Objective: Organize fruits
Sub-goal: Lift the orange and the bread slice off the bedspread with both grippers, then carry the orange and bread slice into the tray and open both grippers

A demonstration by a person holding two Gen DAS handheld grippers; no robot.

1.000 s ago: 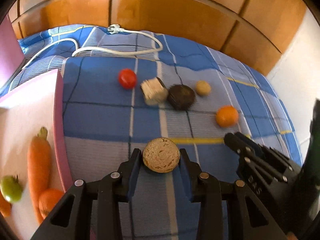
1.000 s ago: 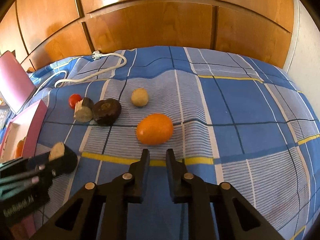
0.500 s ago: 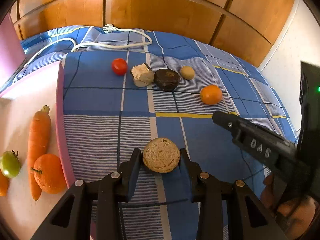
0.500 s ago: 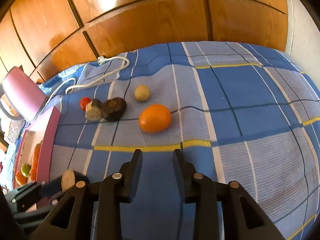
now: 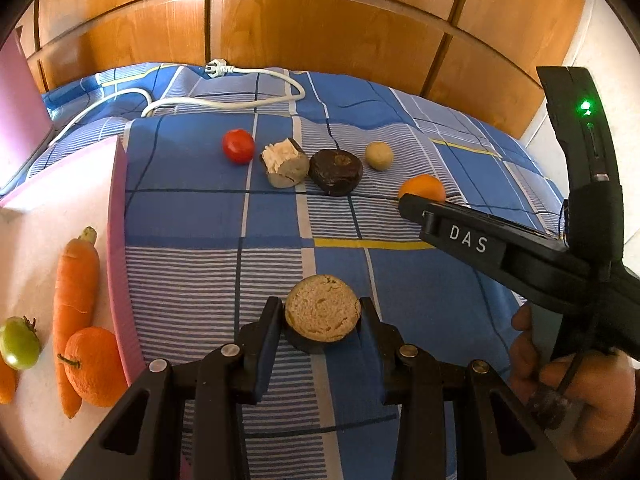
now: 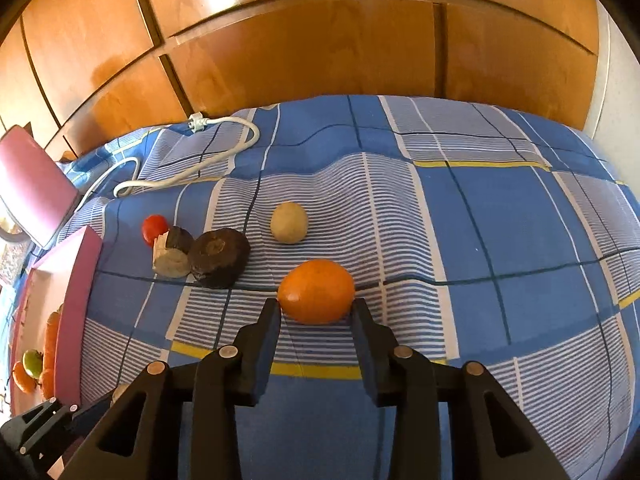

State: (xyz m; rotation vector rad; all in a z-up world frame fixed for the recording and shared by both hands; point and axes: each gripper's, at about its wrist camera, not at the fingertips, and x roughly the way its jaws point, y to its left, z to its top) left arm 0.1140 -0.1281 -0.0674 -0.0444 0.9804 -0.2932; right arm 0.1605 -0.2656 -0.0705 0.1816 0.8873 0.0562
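Two grippers work over a bed covered in a blue checked bedspread [image 6: 500, 240]. The left gripper [image 5: 322, 316] has its fingers [image 5: 266, 328] pinching a round, tan-faced cut piece [image 5: 322, 314], held just above the cloth at the 6 o'clock edge of the left wrist view. The right gripper [image 6: 316, 312] has its fingers [image 6: 270, 320] spread, one on each side of an orange [image 6: 316, 291] that rests on the bedspread; the tips stand right at the fruit's flanks, though whether they touch it cannot be told.

In the right wrist view, a pale round fruit [image 6: 289, 222] lies at 12 o'clock from the orange. A dark brown round piece [image 6: 219, 257] lies at 10 o'clock, touching a cut piece with a pale face [image 6: 172, 254], and a red tomato [image 6: 155, 229] sits just beyond that.

In the left wrist view, a pink tray [image 5: 118, 240] at 9 o'clock holds a carrot [image 5: 76, 288], another orange [image 5: 94, 366] and a green tomato [image 5: 18, 344]. A white power cable [image 5: 224, 100] lies at 12 o'clock near the wooden wall panels [image 5: 320, 20].

The right gripper's side, seen from the left wrist camera, carries the white letters "DAS" [image 5: 468, 239].
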